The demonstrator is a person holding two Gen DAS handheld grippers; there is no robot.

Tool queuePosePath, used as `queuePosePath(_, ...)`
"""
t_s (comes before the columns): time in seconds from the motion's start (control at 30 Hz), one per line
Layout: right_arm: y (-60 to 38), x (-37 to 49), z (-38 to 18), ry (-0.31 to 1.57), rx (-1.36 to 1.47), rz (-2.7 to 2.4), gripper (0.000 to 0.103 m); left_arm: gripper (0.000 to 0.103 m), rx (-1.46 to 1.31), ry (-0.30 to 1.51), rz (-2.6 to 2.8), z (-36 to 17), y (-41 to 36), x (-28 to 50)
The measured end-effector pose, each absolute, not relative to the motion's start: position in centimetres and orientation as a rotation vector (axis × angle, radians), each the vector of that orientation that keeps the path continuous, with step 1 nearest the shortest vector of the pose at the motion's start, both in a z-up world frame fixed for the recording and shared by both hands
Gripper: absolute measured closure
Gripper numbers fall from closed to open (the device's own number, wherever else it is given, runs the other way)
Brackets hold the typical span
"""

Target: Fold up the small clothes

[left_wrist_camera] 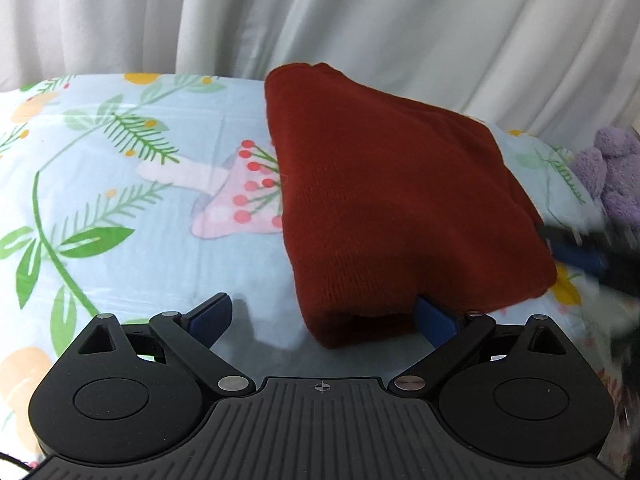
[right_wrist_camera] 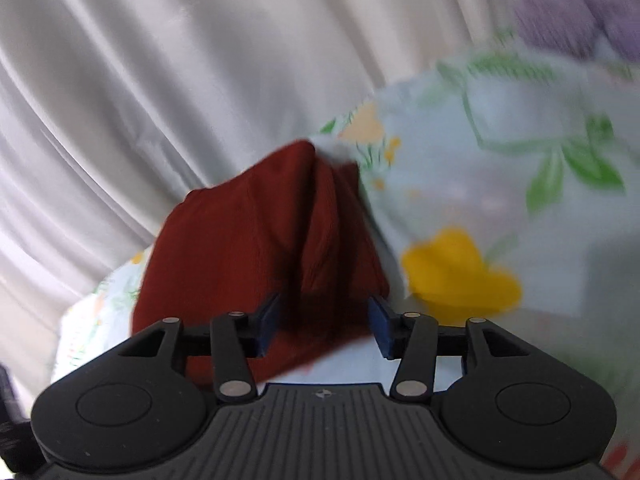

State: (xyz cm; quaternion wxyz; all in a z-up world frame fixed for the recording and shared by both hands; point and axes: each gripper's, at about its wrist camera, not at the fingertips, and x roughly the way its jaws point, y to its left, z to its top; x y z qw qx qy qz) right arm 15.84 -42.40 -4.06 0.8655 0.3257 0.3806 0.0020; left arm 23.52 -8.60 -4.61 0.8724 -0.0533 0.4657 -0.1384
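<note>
The left claw (left_wrist_camera: 324, 316) sits low over the floral sheet (left_wrist_camera: 120, 208) with its blue-padded fingers (left_wrist_camera: 210, 318) spread wide; the near end of the rust-red knitted garment (left_wrist_camera: 384, 200) lies in the gap and over the tip of one pad, yet the fingers are not pressed onto it, so it holds nothing. The right claw (right_wrist_camera: 324, 320) is also parted, about half its reach, and the near edge of the garment (right_wrist_camera: 256, 248) lies between its pads; one pad looks close against the knit, the other stands apart from it, and that view is blurred, so a grip cannot be confirmed. In the left wrist view the right claw (left_wrist_camera: 580, 256) shows as a dark smear with a blue pad beside the garment's edge. The garment lies folded into a thick, roughly rectangular bundle on the sheet, reaching away toward its far edge. Further off, a purple plush toy (left_wrist_camera: 612, 172) rests on the sheet, well apart from the bundle. Behind everything hangs a white pleated curtain (left_wrist_camera: 320, 12).
</note>
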Motion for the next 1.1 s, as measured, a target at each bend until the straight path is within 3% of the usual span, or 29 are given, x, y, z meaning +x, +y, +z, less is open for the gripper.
queuePosePath(0.27,-40.8,15.8,-5.2,0.799,0.789,0.066,0.055,0.003,-0.102,0.979,-0.268,-4.9,-8.9,23.4)
queuePosePath(0.33,-40.1,16.4,-5.5,0.801,0.777,0.072,0.077,0.003,-0.081,0.981,-0.265,-5.0,-9.2,23.3)
queuePosePath(0.4,-39.5,17.1,-5.5,0.802,0.752,0.055,0.085,0.003,-0.06,0.982,-0.264,-5.1,-9.5,23.2)
queuePosePath(0.47,-39.4,17.5,-5.4,0.805,0.756,0.031,0.087,0.003,-0.061,0.983,-0.264,-5.1,-9.6,23.1)
queuePosePath(0.77,-44.6,15.7,-7.1,0.652,1.305,0.153,0.09,0.003,-0.081,0.992,-0.158,-4.9,-9.2,23.8)
queuePosePath(0.83,-44.6,15.6,-6.9,0.661,1.265,0.132,0.09,0.003,-0.088,0.991,-0.136,-4.8,-8.9,24.0)
queuePosePath(1.1,-41.0,16.2,-4.7,0.787,0.659,0.005,0.088,0.003,-0.106,1.003,-0.14,-4.5,-8.2,24.1)
